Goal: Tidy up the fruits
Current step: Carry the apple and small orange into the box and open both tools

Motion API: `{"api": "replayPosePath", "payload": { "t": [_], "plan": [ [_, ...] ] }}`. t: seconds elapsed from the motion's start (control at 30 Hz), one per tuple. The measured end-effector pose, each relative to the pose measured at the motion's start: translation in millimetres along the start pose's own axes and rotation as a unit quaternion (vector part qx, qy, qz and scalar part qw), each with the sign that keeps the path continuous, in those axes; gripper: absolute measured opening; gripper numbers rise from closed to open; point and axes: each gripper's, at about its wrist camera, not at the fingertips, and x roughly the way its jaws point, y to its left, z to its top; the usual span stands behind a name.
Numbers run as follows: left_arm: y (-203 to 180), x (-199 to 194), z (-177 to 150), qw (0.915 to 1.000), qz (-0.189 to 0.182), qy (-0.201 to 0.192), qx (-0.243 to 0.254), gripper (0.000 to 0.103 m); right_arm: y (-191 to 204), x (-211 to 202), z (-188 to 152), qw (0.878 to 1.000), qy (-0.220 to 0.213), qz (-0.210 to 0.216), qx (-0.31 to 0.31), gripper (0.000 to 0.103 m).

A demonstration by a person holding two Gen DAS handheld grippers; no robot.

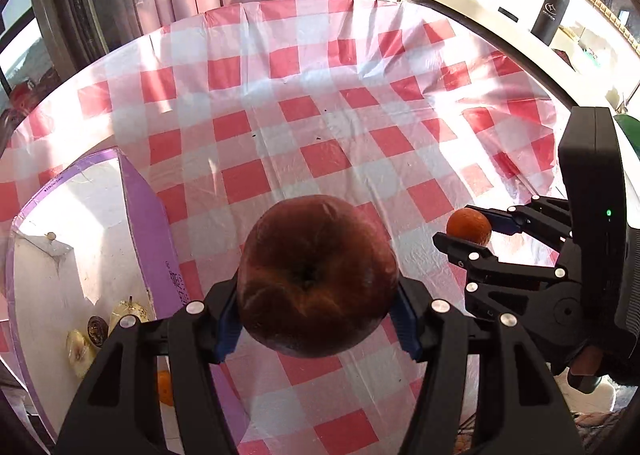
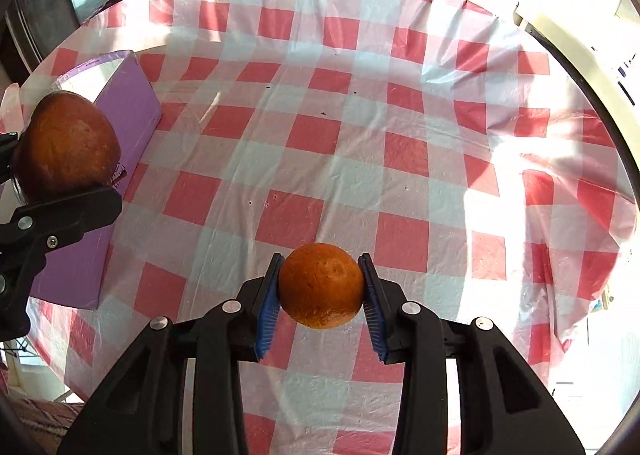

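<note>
Left gripper (image 1: 316,319): fingers clamped on a large dark red apple (image 1: 318,275), held above the table, just right of the box
Right gripper (image 2: 320,295): blue-padded fingers (image 2: 267,307) closed on a small orange (image 2: 320,285), lifted off the cloth
Box (image 1: 148,231): purple, open top, white inside, at the table's left side; holds pale fruit pieces (image 1: 80,349) and another orange (image 1: 165,387)
Table (image 2: 360,135): red-and-white checked plastic cloth, sunlit on the right

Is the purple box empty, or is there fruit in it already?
Not empty. The left wrist view shows the open purple box holding pale fruit and an orange one near its bottom corner.
</note>
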Motion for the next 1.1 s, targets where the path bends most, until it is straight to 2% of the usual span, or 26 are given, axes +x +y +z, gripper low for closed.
{"api": "replayPosePath", "payload": {
  "t": [0.23,0.47,0.67,0.93,1.1],
  "plan": [
    [30,-61,-27,0.9988,0.009,-0.048,0.0,0.061,24,-47,-17,0.999,-0.05,-0.014,-0.001,0.037],
    [84,-103,-53,0.9943,0.028,-0.087,-0.056,0.061,52,-79,-19,0.994,-0.109,-0.022,0.007,0.037],
    [136,-126,-79,0.9852,0.056,-0.121,-0.108,0.061,86,-93,-14,0.988,-0.152,-0.007,0.003,0.037],
    [210,-135,-119,0.9661,0.085,-0.14,-0.2,0.061,157,-82,8,0.982,-0.169,0.044,-0.07,0.037],
    [242,-124,-141,0.9634,0.098,-0.121,-0.218,0.061,220,-70,22,0.971,-0.171,0.083,-0.143,0.037]
  ]
}}
